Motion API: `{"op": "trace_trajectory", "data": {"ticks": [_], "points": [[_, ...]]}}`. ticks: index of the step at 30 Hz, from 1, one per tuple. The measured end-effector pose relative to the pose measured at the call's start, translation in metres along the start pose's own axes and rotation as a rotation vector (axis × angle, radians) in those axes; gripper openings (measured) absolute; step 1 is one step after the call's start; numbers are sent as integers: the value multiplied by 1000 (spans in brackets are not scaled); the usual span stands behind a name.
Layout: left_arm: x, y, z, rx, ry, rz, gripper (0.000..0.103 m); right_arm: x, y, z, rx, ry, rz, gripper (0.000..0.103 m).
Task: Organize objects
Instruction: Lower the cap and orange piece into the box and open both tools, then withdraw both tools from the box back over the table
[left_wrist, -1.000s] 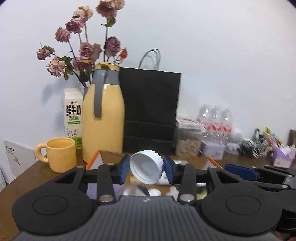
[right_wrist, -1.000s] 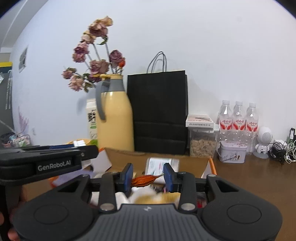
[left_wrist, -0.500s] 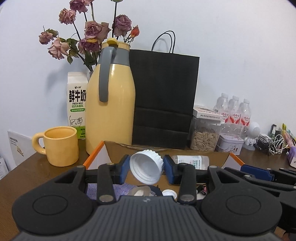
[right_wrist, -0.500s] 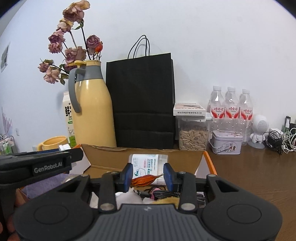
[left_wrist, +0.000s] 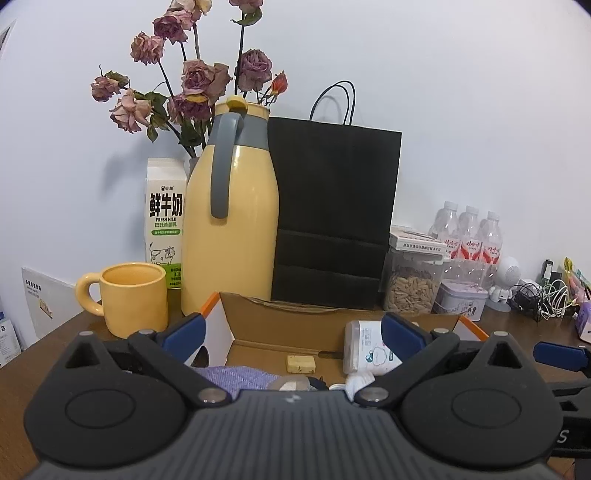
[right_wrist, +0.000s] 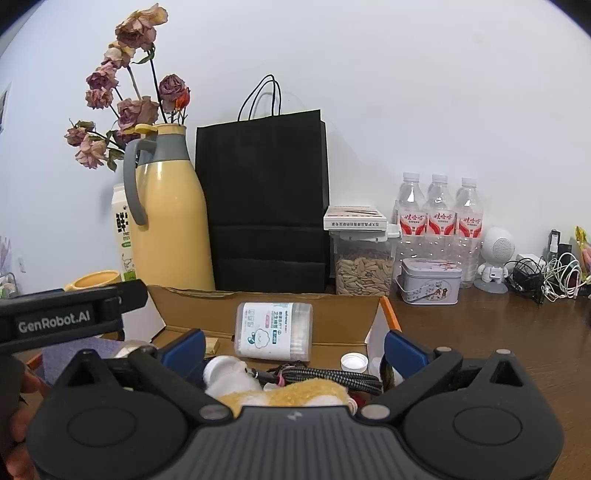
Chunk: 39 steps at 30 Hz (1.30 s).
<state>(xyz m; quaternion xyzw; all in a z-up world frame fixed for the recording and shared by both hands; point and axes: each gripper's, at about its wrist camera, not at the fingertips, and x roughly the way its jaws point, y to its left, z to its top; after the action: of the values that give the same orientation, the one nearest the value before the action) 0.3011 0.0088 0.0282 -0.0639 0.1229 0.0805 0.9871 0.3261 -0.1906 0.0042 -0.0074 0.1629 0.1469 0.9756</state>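
An open cardboard box (left_wrist: 280, 314) (right_wrist: 258, 306) sits just ahead of both grippers. Inside lie a cotton-swab container (right_wrist: 273, 330) (left_wrist: 364, 347), a purple cloth (left_wrist: 236, 374), a small yellow block (left_wrist: 301, 363), a white cap (right_wrist: 354, 362), a braided cable (right_wrist: 325, 374) and a white-and-yellow plush (right_wrist: 288, 391). My left gripper (left_wrist: 291, 332) hangs over the box's left part, its jaws opening wide with nothing pressed between them. My right gripper (right_wrist: 293, 349) is over the right part, its jaws also opening and empty. The left gripper's body (right_wrist: 66, 317) shows at the right view's left edge.
Behind the box stand a yellow thermos (left_wrist: 231, 221), a yellow mug (left_wrist: 133, 295), a milk carton (left_wrist: 164, 221), dried roses and a black paper bag (left_wrist: 332, 214). To the right are a seed jar (right_wrist: 364, 266), water bottles (right_wrist: 439, 214), a tin (right_wrist: 430, 280) and tangled cables (right_wrist: 546, 273).
Both grippers have opened wide. The white lid has gone from between the left jaws and the orange dried piece from the right jaws. Both views have sunk a little toward the box.
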Motion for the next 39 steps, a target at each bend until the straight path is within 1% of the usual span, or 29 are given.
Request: {"op": "trace_trajectory", "data": {"ticks": [11, 16, 22, 29, 35, 39], "points": [[-4, 0, 0, -6, 0, -7, 103, -2, 0, 0, -2, -7, -4, 103], [-8, 1, -1, -6, 13, -23, 103, -7, 2, 1, -11, -16, 3, 103], [-23, 10, 3, -16, -4, -59, 103, -19, 3, -2, -29, -13, 25, 103], [-41, 25, -1, -24, 6, -78, 103, -35, 7, -11, -68, -16, 36, 103], [-58, 33, -13, 16, 20, -104, 103, -47, 15, -22, -114, -6, 57, 103], [-67, 38, -25, 51, 52, -116, 103, -58, 24, -30, -154, -1, 82, 103]]}}
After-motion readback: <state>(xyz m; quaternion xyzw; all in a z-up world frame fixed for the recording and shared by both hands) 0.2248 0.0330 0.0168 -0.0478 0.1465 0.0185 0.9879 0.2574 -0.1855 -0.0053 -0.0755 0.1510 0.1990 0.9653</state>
